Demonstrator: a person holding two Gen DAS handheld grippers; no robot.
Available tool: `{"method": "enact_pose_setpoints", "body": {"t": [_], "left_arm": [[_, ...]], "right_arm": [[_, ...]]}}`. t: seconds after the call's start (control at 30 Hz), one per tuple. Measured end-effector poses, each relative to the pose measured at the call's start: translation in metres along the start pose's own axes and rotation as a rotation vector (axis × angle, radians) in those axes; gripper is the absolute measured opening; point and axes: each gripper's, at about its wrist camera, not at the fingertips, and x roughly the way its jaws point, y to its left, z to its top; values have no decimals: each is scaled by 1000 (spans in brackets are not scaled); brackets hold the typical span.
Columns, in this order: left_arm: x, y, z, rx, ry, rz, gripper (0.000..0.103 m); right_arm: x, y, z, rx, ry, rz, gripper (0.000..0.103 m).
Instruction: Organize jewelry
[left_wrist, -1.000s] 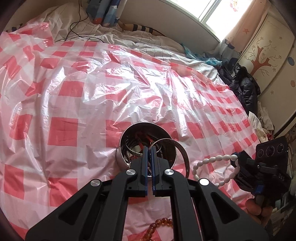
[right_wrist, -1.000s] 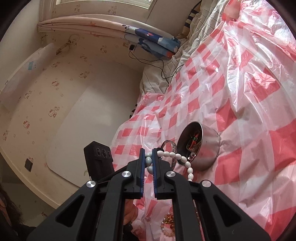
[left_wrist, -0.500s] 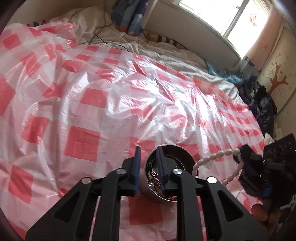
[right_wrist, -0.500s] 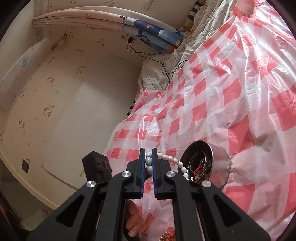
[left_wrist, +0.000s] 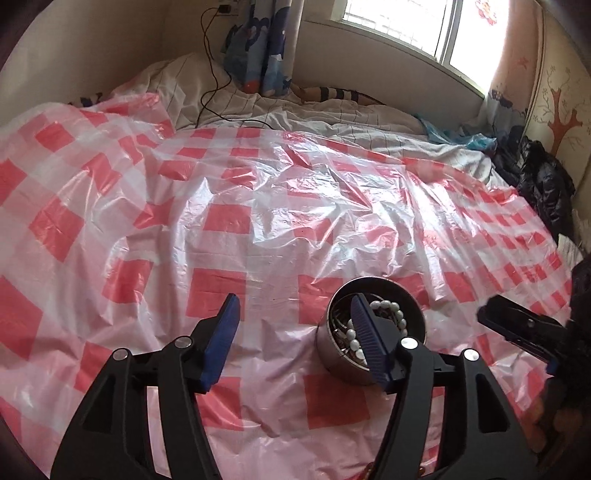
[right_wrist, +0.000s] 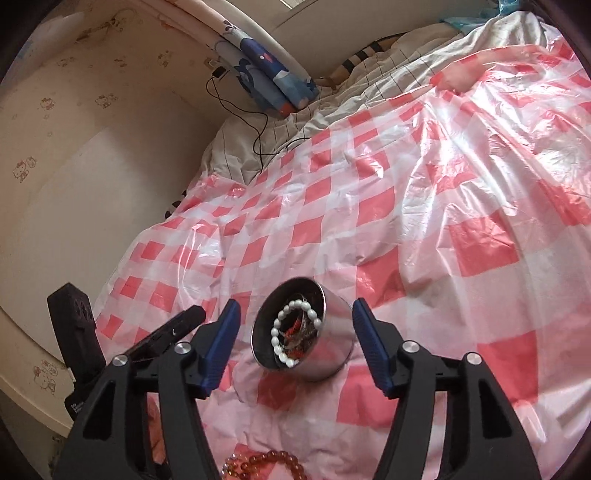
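With both jaws just opened wide and empty, we see amber beads (right_wrist: 266, 463) at the right-wrist frame's bottom, below the tin (right_wrist: 303, 328), nearest the right gripper (right_wrist: 295, 343).

Checked plastic sheet (left_wrist: 229, 221) over bed (left_wrist: 332, 125)

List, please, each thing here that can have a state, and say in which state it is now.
Left gripper: open, jaws just opened, nothing between them.
Right gripper: open, jaws just opened, holding nothing.
Metal tin: lidless, upright on the checked sheet, jewelry inside.
White bead bracelet: released, lying in the tin on top.
Amber bead bracelet: still out on the sheet.
Checked plastic sheet: spread, wrinkled.
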Motion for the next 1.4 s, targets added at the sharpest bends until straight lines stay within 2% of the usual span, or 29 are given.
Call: {"method": "enact_pose_setpoints", "body": {"t": [0.1,0.2,0.27,0.53,0.8,1.03,1.23,1.33,1.4], "left_arm": [[-10,-4,-9,60,-16,42,71],[-17,-6,-17,90,-25,66,79],[-20,-7,-22,103,-23,72,81],[-25,-15,-38,204,-36,134,86],[-24,-24,-39,237,-39,129,87],[-22,-18,-40,242,-24,138,88],[-19,-8,-42,245,-3,156,89],[-19,-5,-44,253,9,157,89],[-21,-5,-45,264,18,147,90]], "right_arm": [[-16,-10,-34,23,27,-47,77],[-13,-34,-54,183,67,18,77],[-8,-37,-55,221,81,35,77],[6,-13,-63,104,119,-9,79],[15,8,-71,-40,147,-74,83],[21,37,-81,-264,185,-209,83],[35,54,-102,-491,263,-334,85],[40,58,-110,-575,274,-388,85],[43,56,-112,-626,253,-480,86]]}}
